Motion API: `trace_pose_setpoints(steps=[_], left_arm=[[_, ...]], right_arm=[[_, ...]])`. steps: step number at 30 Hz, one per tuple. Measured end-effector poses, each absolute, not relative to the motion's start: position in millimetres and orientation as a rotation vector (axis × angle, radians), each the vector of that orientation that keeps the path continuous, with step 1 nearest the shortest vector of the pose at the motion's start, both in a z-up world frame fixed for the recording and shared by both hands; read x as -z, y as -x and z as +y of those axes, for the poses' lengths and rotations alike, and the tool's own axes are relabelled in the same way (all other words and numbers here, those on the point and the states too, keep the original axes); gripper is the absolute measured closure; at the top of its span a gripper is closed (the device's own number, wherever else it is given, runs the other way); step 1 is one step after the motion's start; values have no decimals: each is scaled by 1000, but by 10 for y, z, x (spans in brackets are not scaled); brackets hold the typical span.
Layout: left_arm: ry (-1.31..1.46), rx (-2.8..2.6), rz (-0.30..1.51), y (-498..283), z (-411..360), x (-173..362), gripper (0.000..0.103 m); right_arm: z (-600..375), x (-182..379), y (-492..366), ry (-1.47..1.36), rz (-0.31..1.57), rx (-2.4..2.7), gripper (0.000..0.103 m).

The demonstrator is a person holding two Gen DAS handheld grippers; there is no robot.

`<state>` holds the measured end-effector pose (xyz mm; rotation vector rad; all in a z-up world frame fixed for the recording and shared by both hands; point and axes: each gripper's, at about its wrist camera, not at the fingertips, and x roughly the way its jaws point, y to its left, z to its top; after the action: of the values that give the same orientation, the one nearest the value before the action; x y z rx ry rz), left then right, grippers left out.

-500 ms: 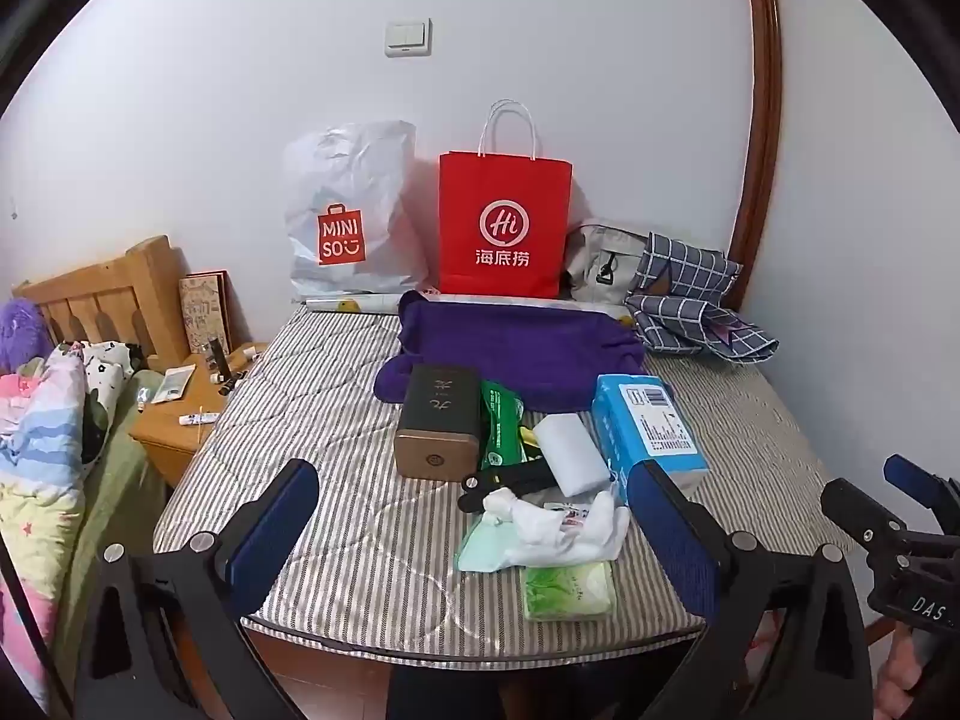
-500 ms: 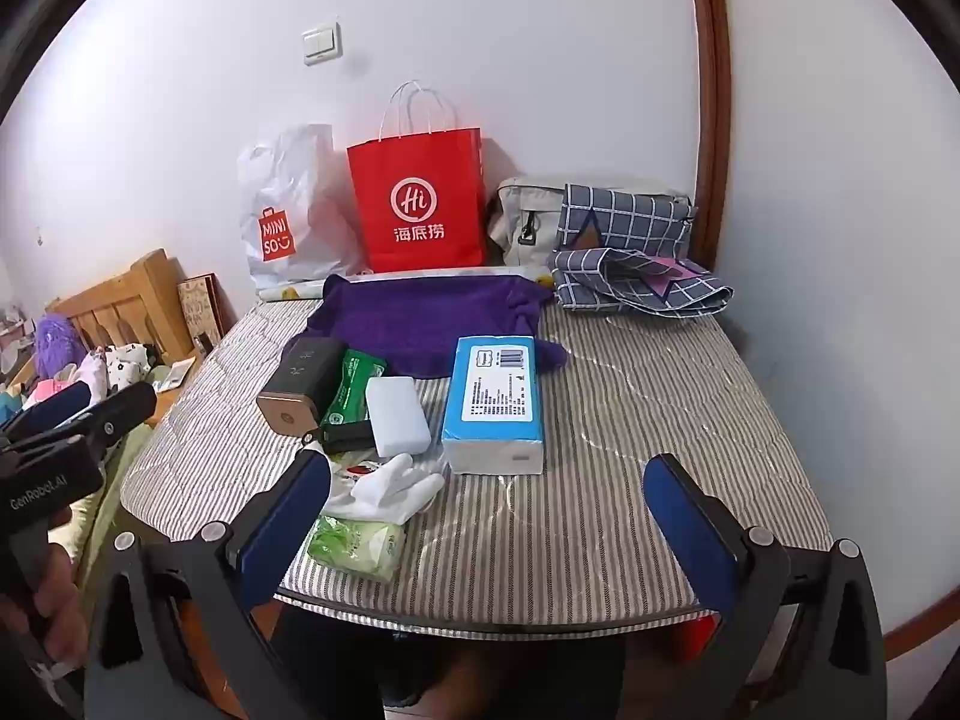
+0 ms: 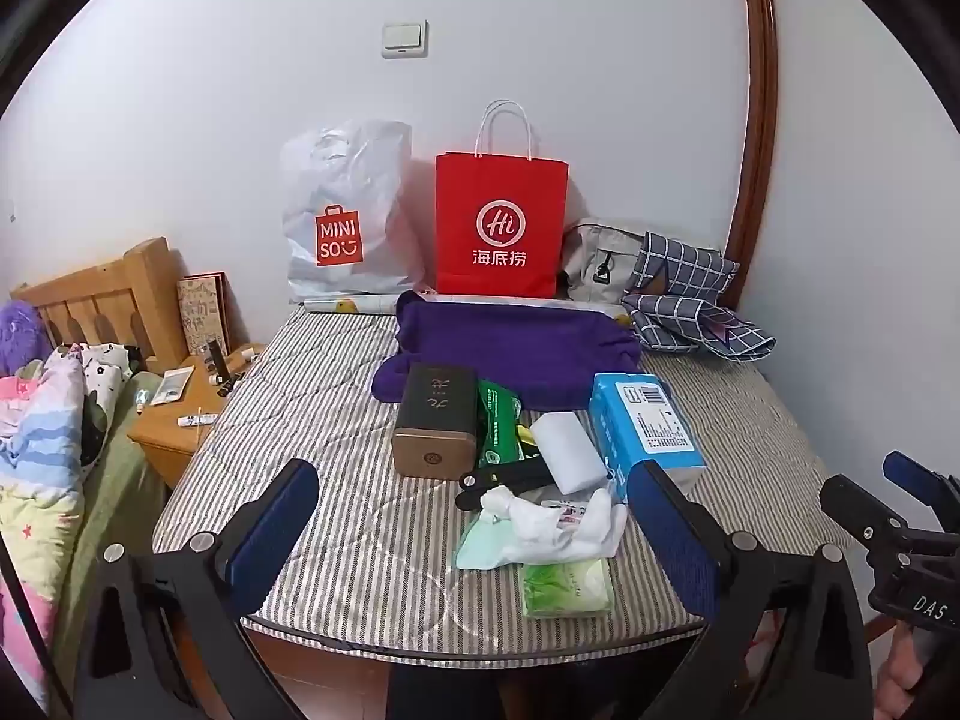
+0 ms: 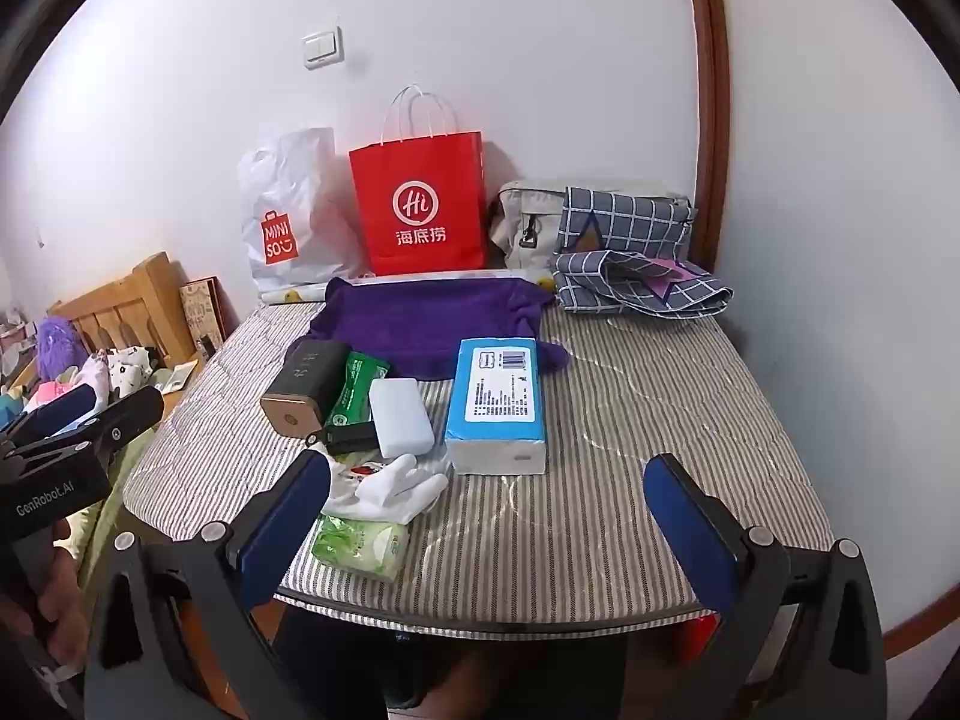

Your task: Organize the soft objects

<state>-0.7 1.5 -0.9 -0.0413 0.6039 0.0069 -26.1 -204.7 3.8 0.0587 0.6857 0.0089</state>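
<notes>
On the striped mattress (image 3: 336,408) lie a purple towel (image 3: 516,348), white gloves (image 3: 558,525), a green tissue pack (image 3: 567,588), a white sponge block (image 3: 567,450), a blue tissue pack (image 3: 645,426), a green wipes pack (image 3: 498,426) and a dark brown box (image 3: 435,420). My left gripper (image 3: 474,540) hovers open over the near edge, nothing between its fingers. My right gripper (image 4: 492,525) is open too, empty, near the gloves (image 4: 390,489) and blue tissue pack (image 4: 498,405). The purple towel (image 4: 420,318) lies behind them.
Against the wall stand a red paper bag (image 3: 501,222), a white plastic bag (image 3: 345,216), a grey bag (image 3: 600,261) and checked cloth (image 3: 690,300). A wooden nightstand (image 3: 174,414) and a bed with bedding (image 3: 42,420) are at the left. A black clip (image 3: 504,480) lies by the gloves.
</notes>
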Motion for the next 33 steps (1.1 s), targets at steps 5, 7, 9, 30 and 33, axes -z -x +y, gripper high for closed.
trace_pose_setpoints(steps=[5,7,9,30,33], left_arm=[[41,-7,603,18,8,11,0],[45,-7,603,28,4,0,0],[45,-9,607,20,2,6,0],[48,-9,609,-1,43,6,0],[49,-9,610,3,37,4,0]], right_arm=[[-2037,-63,269,-59,686,-9,0],[-2030,-83,269,-59,684,-10,0],[-2032,-88,265,-56,686,-8,0],[-2040,-115,295,-55,674,-10,0],[-2041,-117,300,-55,672,-9,0]])
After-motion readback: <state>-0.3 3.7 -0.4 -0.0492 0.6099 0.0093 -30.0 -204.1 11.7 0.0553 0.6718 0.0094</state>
